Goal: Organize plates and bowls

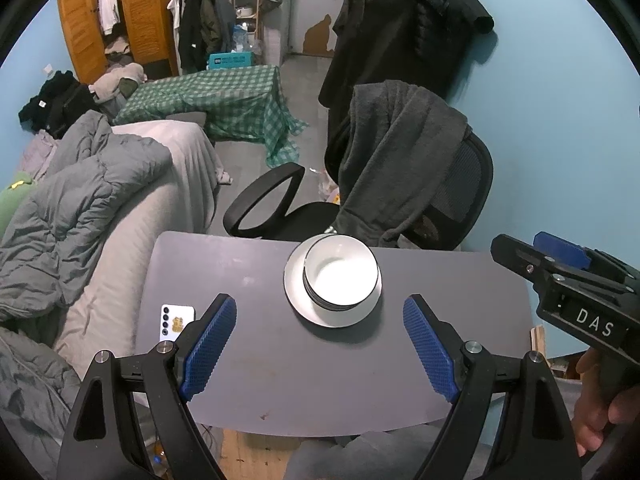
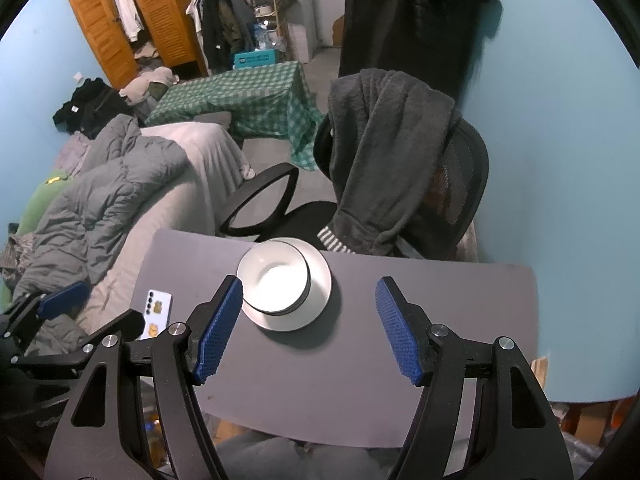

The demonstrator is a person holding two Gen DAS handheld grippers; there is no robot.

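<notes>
Showing hand point(image 1: 596, 420) only left view, bowls point(image 1: 340, 274) stacked

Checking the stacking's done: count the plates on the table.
1 visible: a white plate at the table's far edge, under stacked bowls. More plates could hide beneath them.
</notes>
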